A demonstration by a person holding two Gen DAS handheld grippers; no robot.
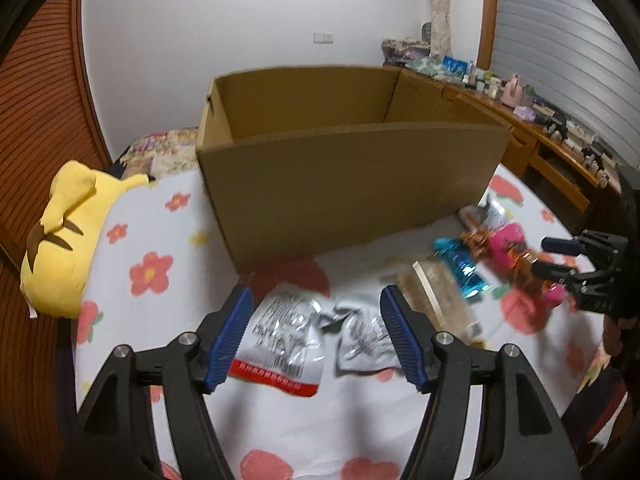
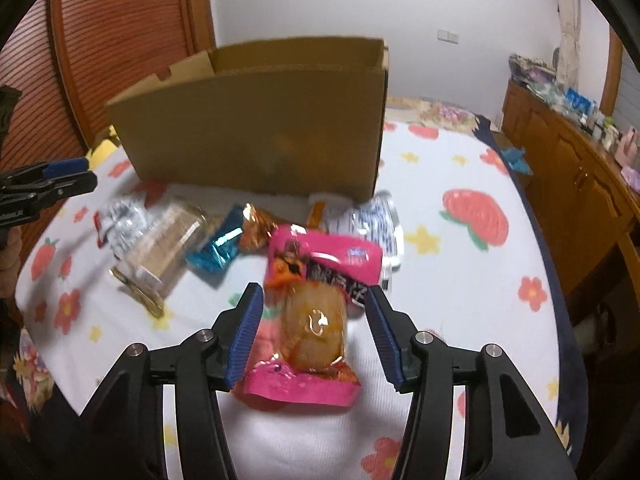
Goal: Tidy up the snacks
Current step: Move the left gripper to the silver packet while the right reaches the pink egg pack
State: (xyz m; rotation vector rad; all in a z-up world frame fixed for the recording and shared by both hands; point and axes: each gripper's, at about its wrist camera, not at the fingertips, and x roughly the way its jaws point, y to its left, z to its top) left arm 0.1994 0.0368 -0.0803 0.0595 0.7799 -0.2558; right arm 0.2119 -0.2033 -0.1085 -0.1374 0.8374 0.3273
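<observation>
An open cardboard box [image 1: 352,184] stands on the flowered bed sheet [image 1: 168,220]. My left gripper [image 1: 316,300] is open low over a silver-white packet with a red band [image 1: 280,344] and a small silver packet [image 1: 360,340]; both lie between its fingers, untouched. In the right wrist view my right gripper [image 2: 313,292] is open around a pink packet with a clear window [image 2: 316,320] lying on the sheet. A blue foil packet [image 2: 216,248], an orange packet [image 2: 256,228] and a clear bag of brown snacks [image 2: 168,248] lie in front of the box [image 2: 256,128]. Each gripper shows in the other's view: right gripper [image 1: 548,257], left gripper [image 2: 85,174].
A yellow plush toy [image 1: 68,232] lies at the bed's left edge. A wooden dresser [image 2: 568,168] crowded with small items runs along the right side. A ribbed wooden door [image 2: 120,40] stands behind the box.
</observation>
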